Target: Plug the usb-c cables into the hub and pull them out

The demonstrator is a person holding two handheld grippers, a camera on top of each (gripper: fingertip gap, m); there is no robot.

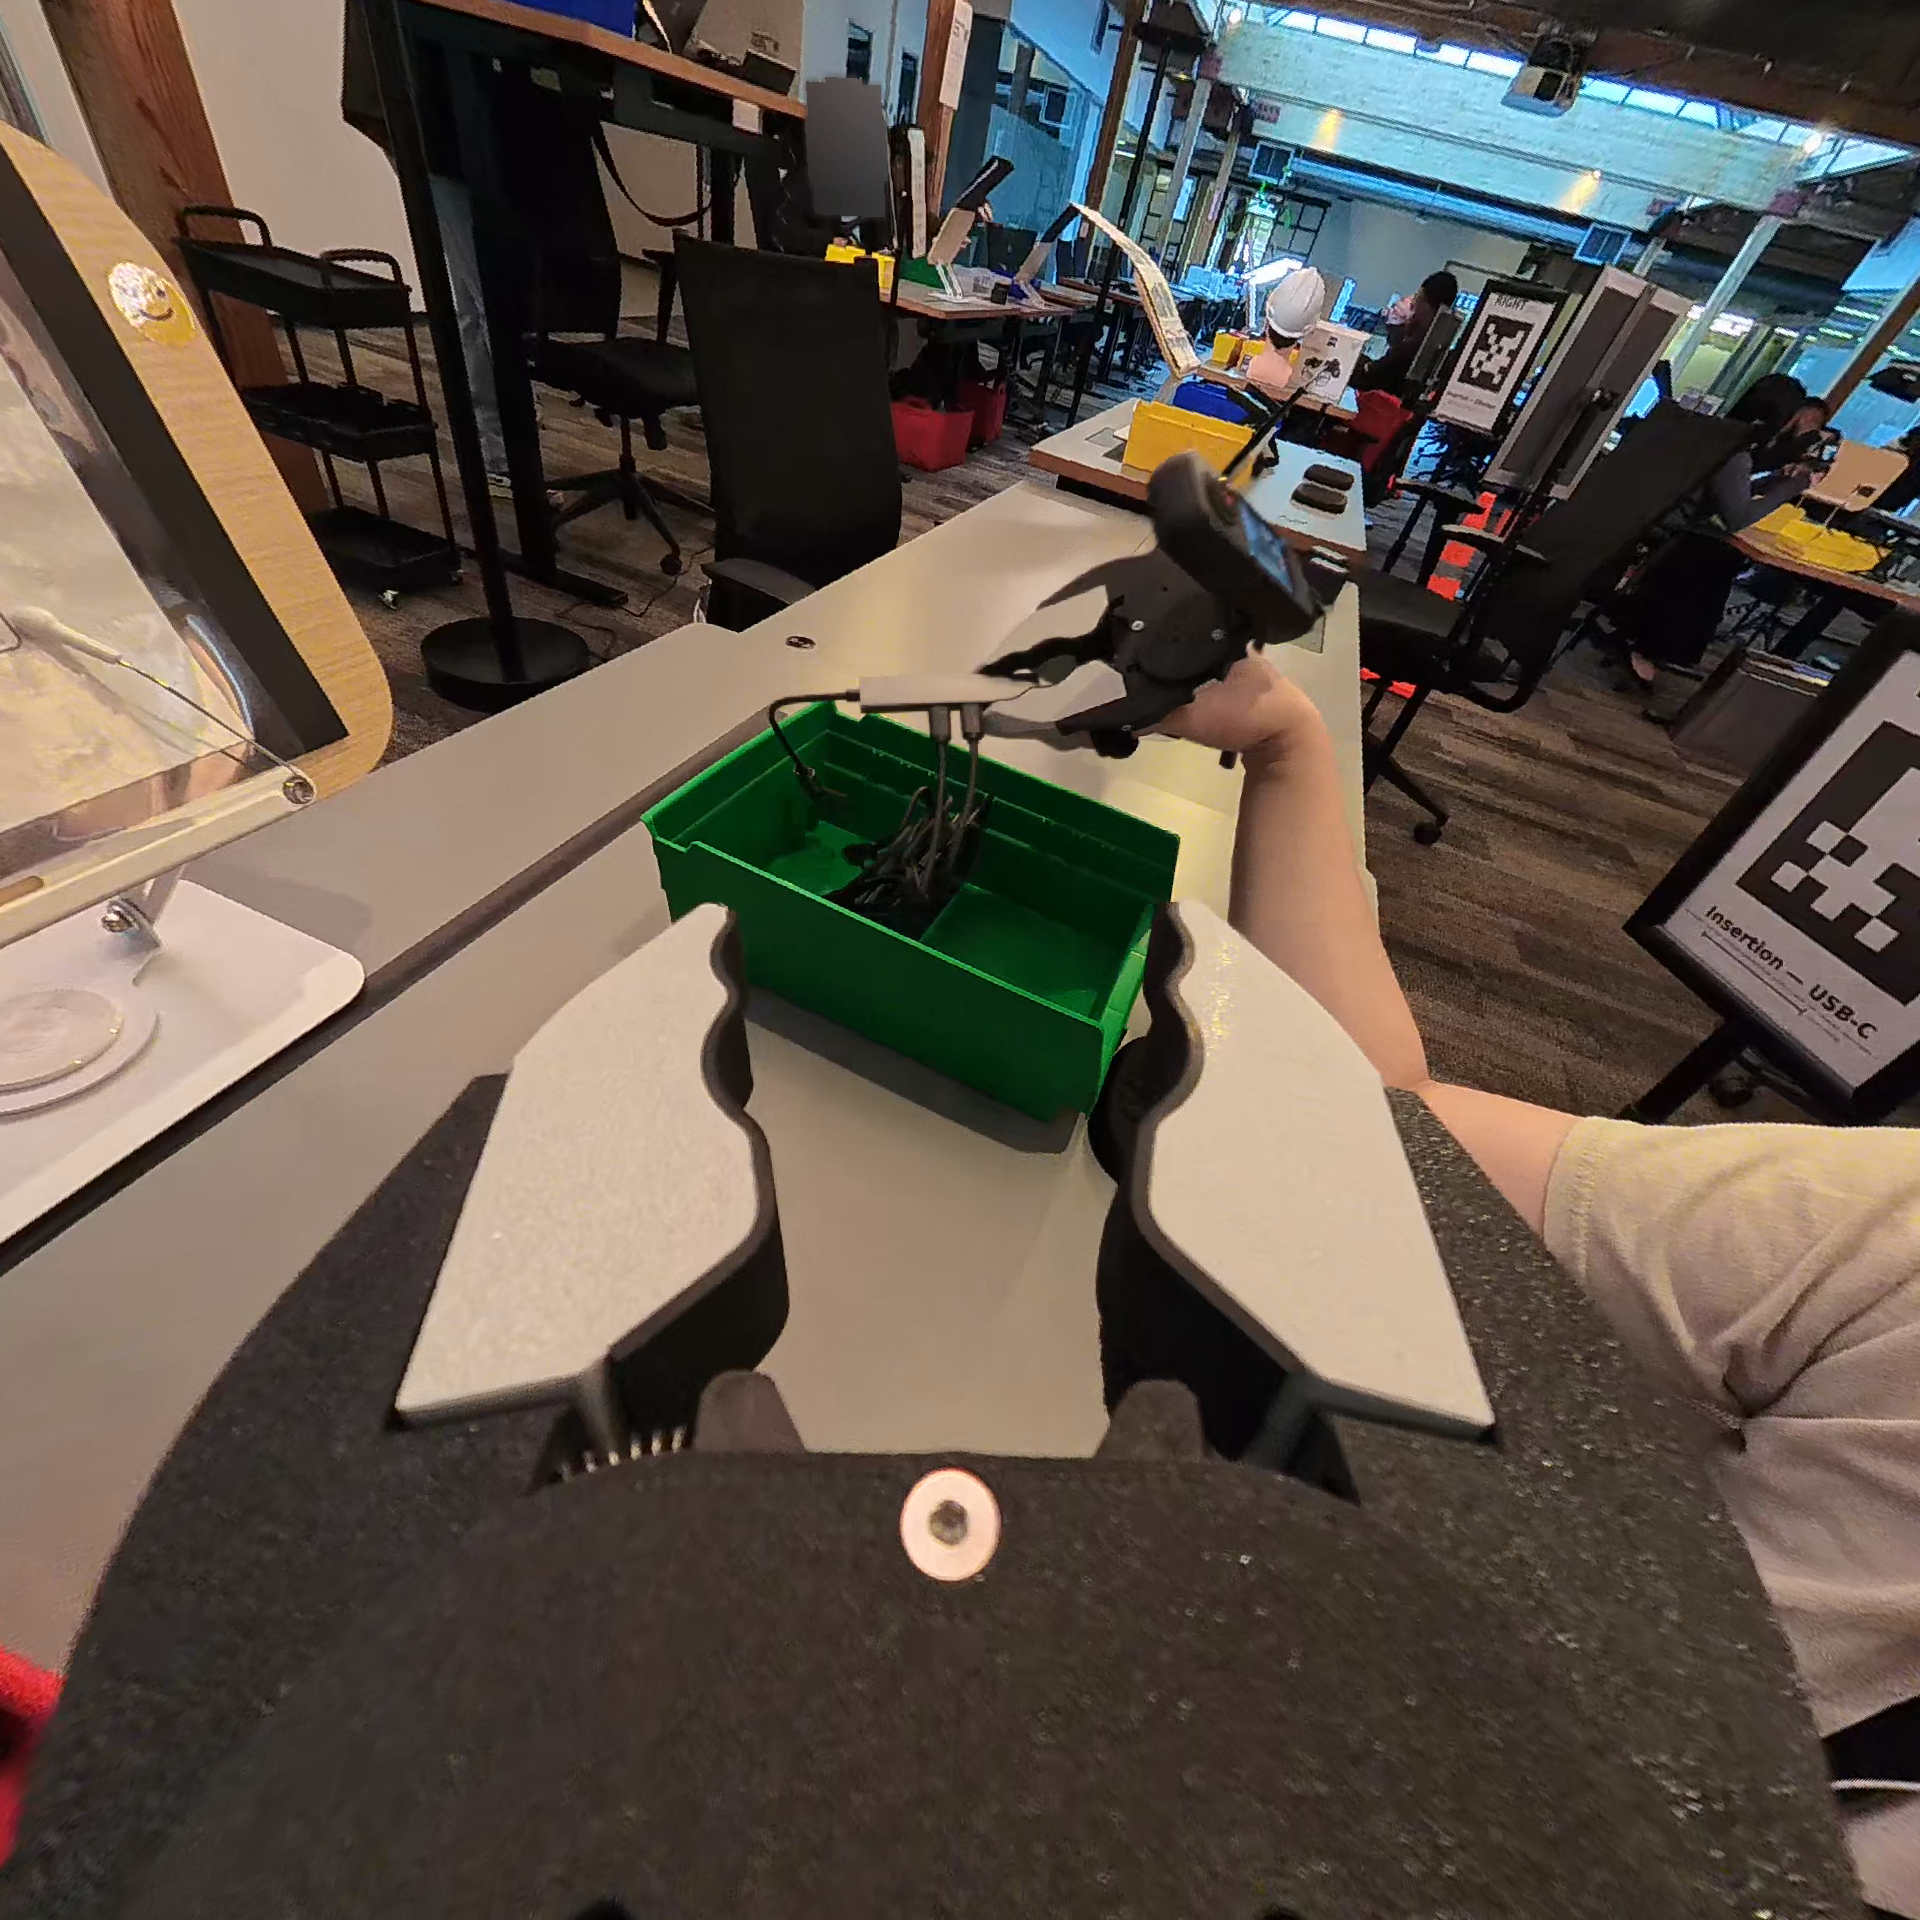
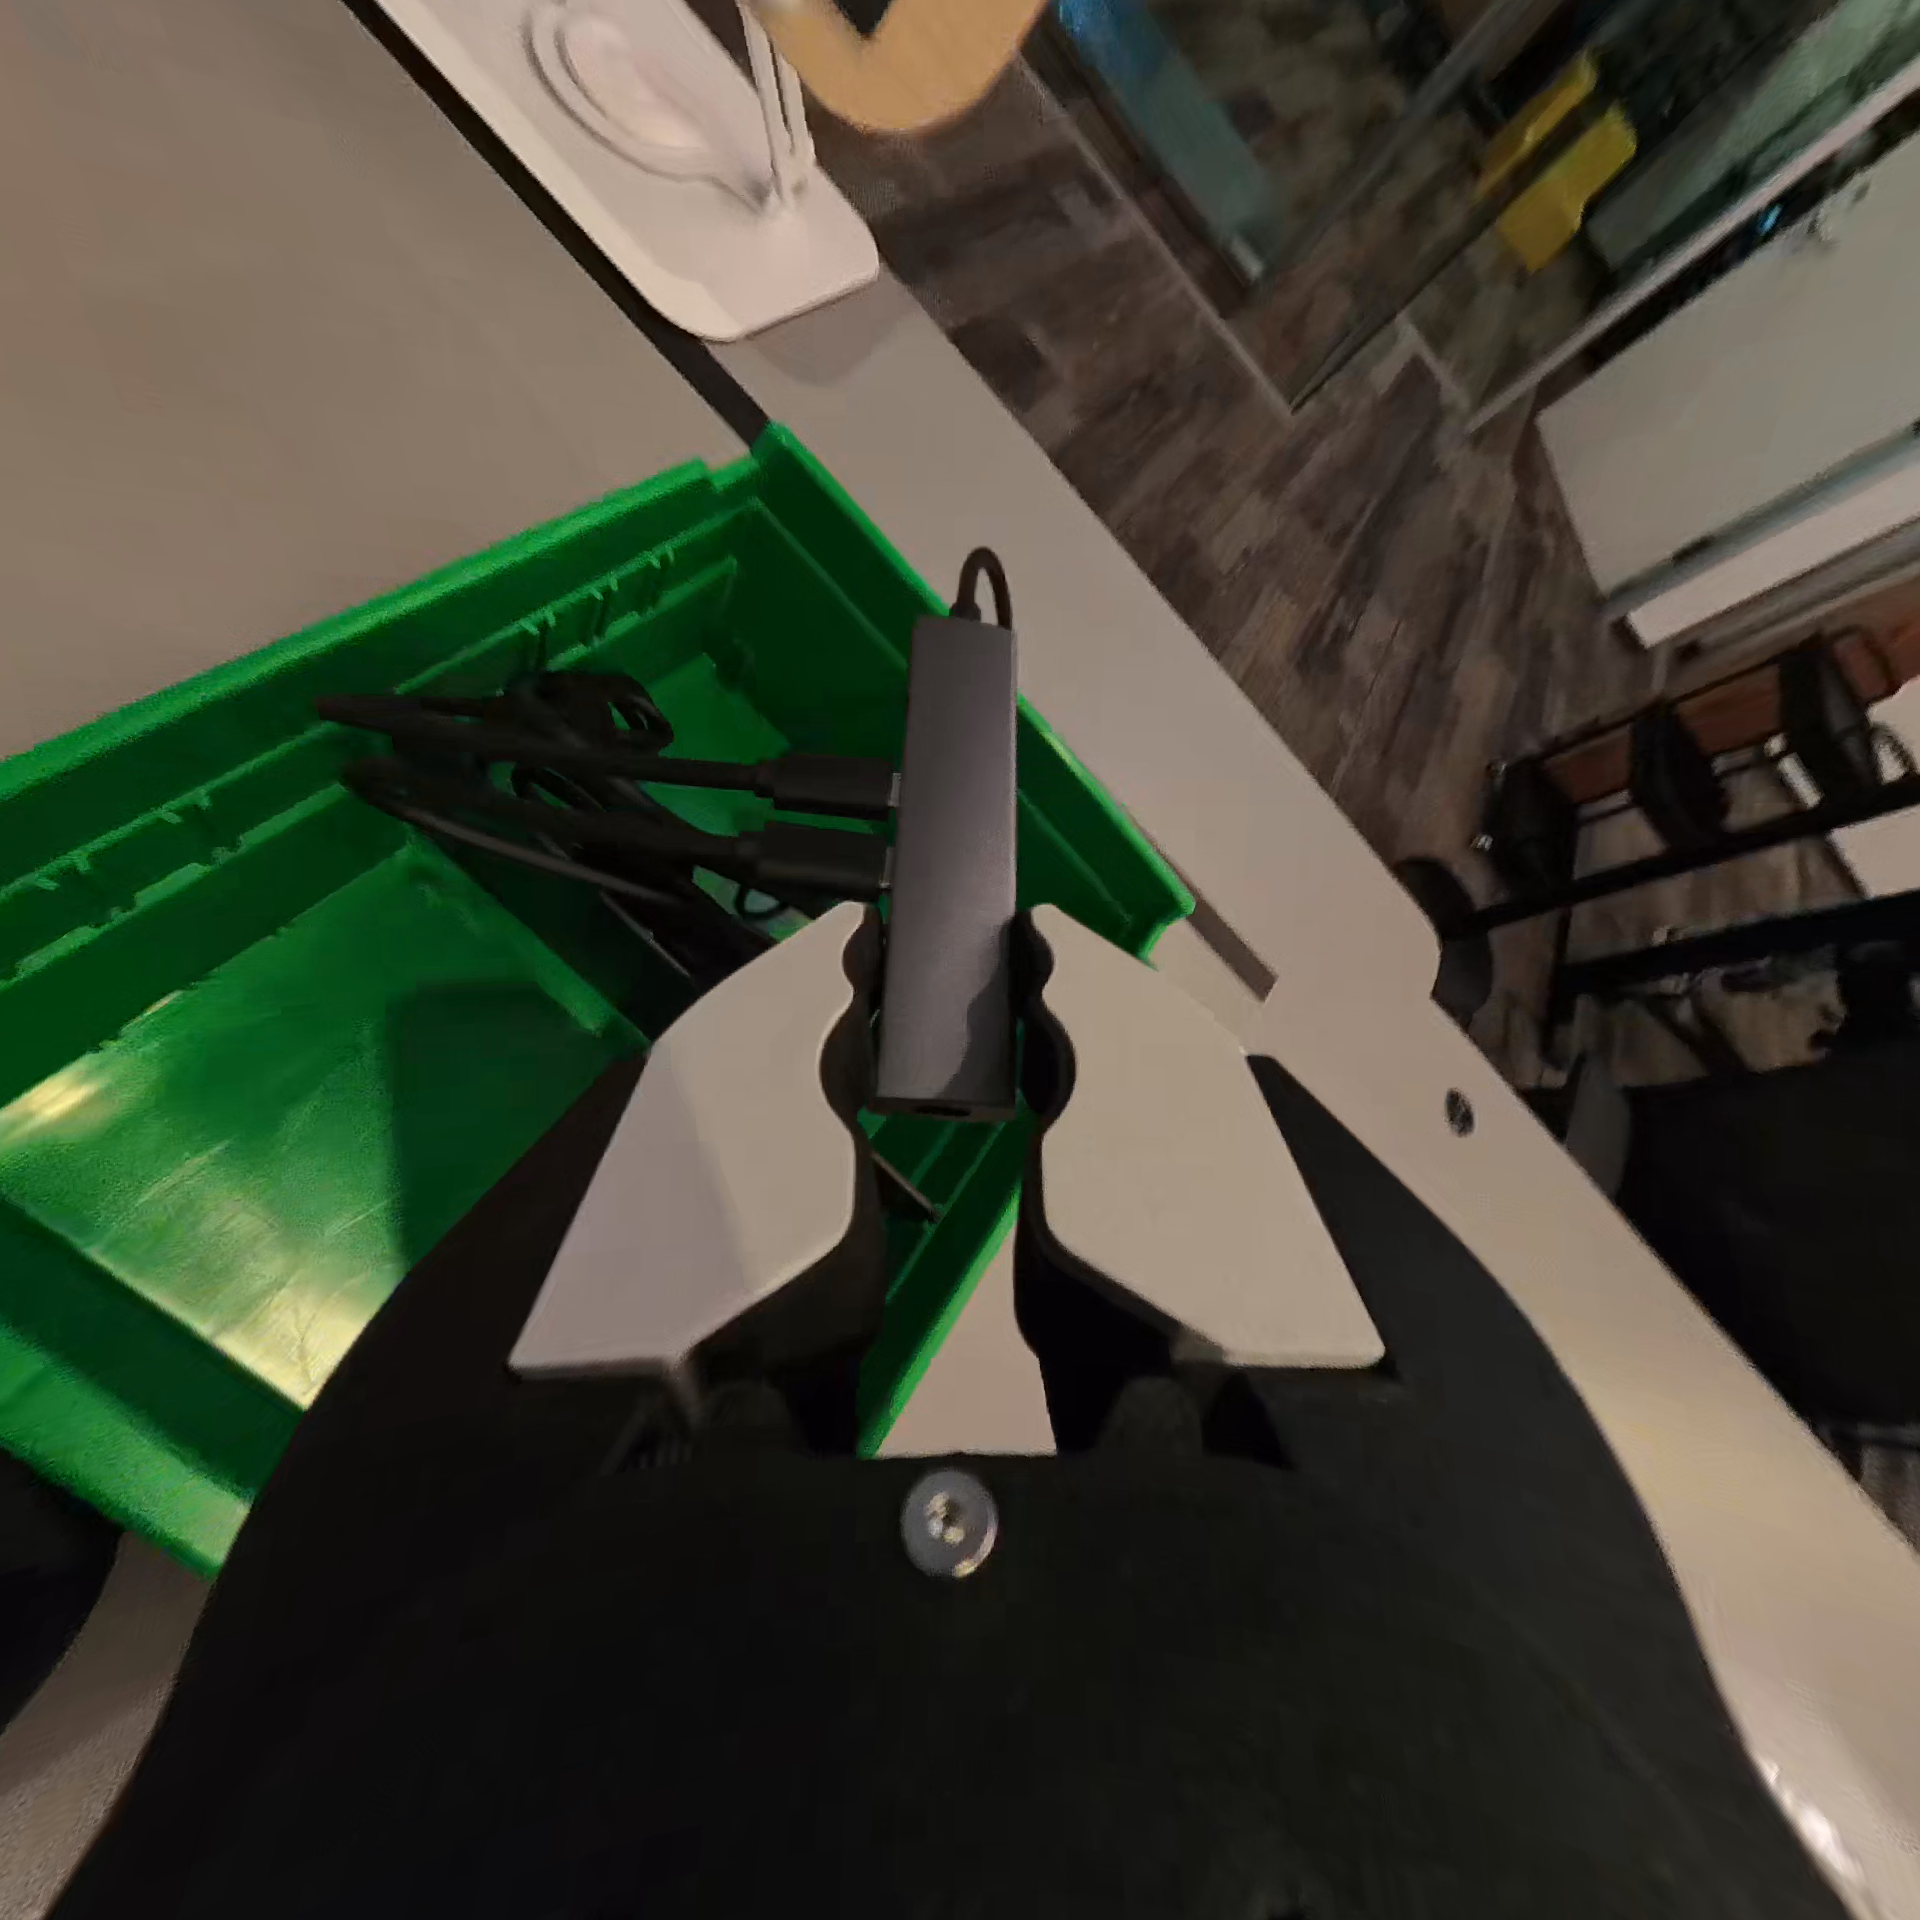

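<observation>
My right gripper (image 2: 948,925) is shut on a slim grey usb-c hub (image 2: 951,831) and holds it in the air above a green bin (image 2: 260,1091). Two black usb-c cables (image 2: 821,784) are plugged into the hub's side and hang down into the bin. The hub's own short black lead curls off its far end. In the left wrist view the right gripper (image 1: 1013,691) holds the hub (image 1: 935,691) above the bin (image 1: 966,997), cables (image 1: 940,800) dangling. My left gripper (image 1: 945,935) is open and empty, low over the table just short of the bin.
The bin sits on a grey table (image 1: 520,790) near its right edge. A white stand base with a wood-framed panel (image 1: 156,987) stands at the left. A sign board with a black-and-white marker (image 1: 1829,883) stands on the floor to the right. Office chairs and desks lie beyond.
</observation>
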